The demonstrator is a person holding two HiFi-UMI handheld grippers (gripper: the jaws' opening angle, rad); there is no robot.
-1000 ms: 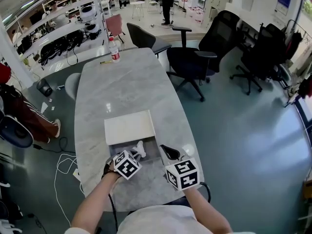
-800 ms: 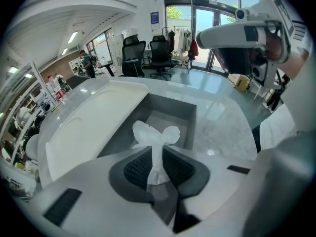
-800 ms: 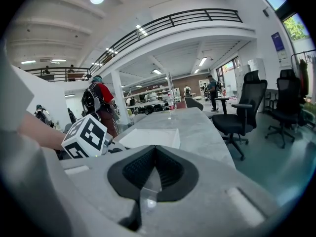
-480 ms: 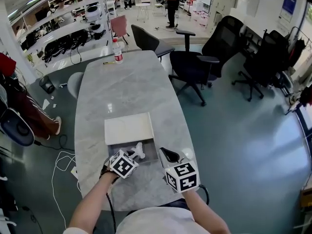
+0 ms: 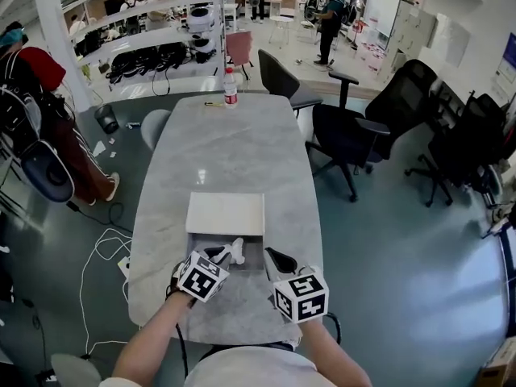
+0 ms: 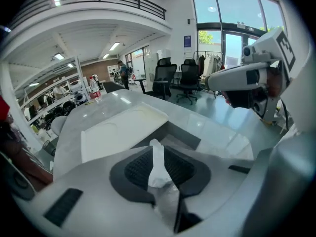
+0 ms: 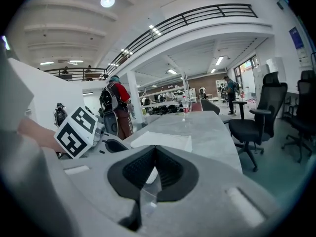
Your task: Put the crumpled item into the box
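The left hand-held gripper [image 5: 226,255] is pinching the item [image 5: 235,250], a white crumpled wad that looks like tissue. In the left gripper view its jaws are pressed onto the wad [image 6: 157,166], and a twisted end sticks up past the tips.

The box [image 5: 251,254] sits on the desk [image 5: 234,135] right in front of the person. It is open, and its white lid [image 5: 226,213] lies flat on the far side, so the grey hollow faces up with nothing over it. In the head view the item hangs at the near left edge of the hollow. It seems to be above the opening rather than resting inside, though I cannot tell for sure that it touches nothing.

The right hand-held gripper [image 5: 275,259] waits just beside the box's near right corner. Its jaws are pressed together with nothing between them, and only the lid shows past their tips. It is probably parked there to stay out of the way.

My guess is that the carry is nearly done. What remains is to move the item a little further over the hollow and spread the jaws. The tissue is light and may cling to a pad.
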